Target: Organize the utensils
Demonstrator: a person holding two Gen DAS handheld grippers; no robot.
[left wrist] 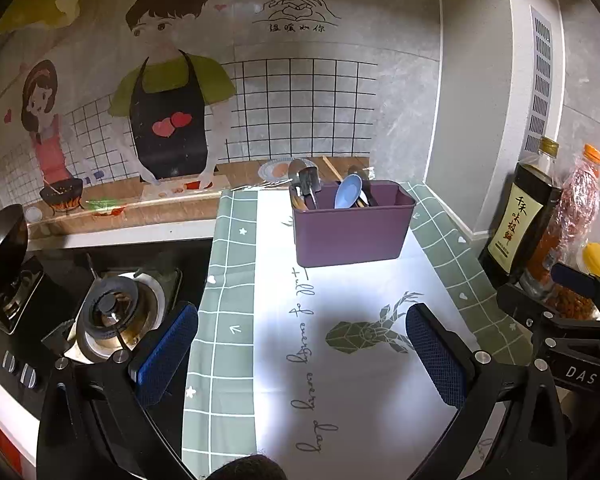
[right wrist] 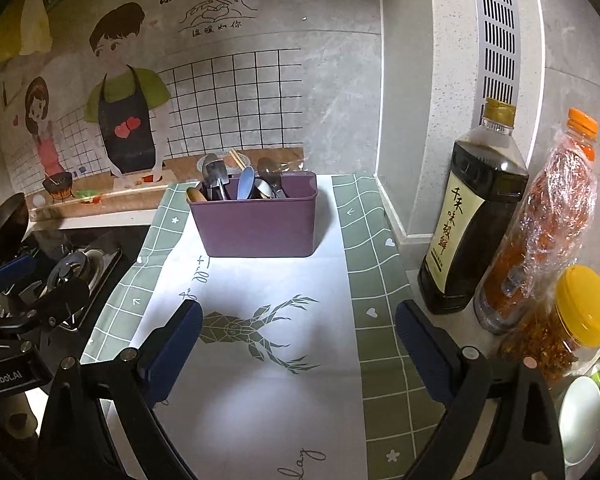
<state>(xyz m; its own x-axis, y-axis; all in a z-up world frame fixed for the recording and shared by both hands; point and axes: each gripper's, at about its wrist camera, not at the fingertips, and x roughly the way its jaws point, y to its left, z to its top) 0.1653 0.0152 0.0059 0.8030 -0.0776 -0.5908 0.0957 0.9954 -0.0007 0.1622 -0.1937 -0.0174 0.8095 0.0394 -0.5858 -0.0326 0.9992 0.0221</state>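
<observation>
A purple utensil box (left wrist: 352,228) stands at the far end of the white and green cloth (left wrist: 340,380); it also shows in the right wrist view (right wrist: 260,224). It holds a blue spoon (left wrist: 348,191), a dark spatula (left wrist: 310,180), metal spoons (right wrist: 270,176) and chopsticks. My left gripper (left wrist: 302,344) is open and empty, hovering above the cloth well short of the box. My right gripper (right wrist: 298,344) is open and empty, also above the cloth, short of the box.
A gas stove burner (left wrist: 112,312) and a black pan (left wrist: 4,236) lie left of the cloth. At right stand a dark sauce bottle (right wrist: 472,216), an orange-capped chili bottle (right wrist: 540,236) and a yellow-lidded jar (right wrist: 568,320). A white bowl (right wrist: 580,420) sits near right.
</observation>
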